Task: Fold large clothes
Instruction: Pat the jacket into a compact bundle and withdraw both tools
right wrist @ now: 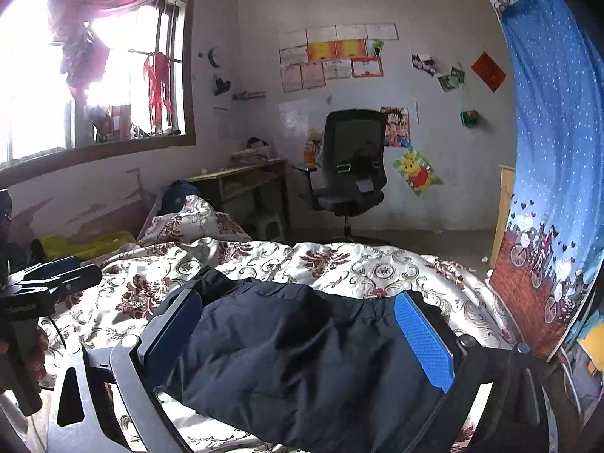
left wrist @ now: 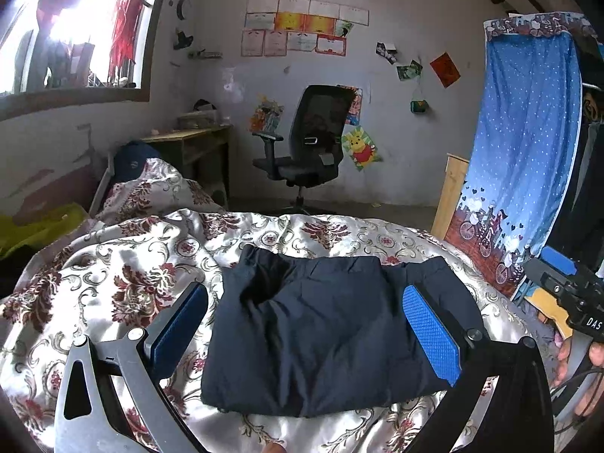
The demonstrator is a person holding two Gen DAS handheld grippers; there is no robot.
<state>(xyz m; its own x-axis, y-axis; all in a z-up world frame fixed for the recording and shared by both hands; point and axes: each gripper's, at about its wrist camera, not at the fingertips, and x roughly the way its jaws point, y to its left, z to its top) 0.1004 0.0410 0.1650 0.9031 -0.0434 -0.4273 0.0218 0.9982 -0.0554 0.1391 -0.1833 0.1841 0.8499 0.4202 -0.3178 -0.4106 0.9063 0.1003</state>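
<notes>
Across the flowered bedspread point(left wrist: 124, 275) our folded dark garment point(left wrist: 321, 332) lay between the wide-open, empty jaws of both the left gripper point(left wrist: 313, 324) and right gripper point(right wrist: 302, 339), so we judged folding nearly finished, needing only a final tidy.

Bare floral bedspread point(left wrist: 124, 283) flanks the folded dark garment point(left wrist: 324, 332); blue curtain point(left wrist: 528, 143) crowds the right.

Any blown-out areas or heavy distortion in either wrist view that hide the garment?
Left wrist view: window blown out upper left, fisheye bends the bed, dark garment stays readable. Right wrist view: window glares too, garment fills the foreground, its folds hard to read in shade.
</notes>
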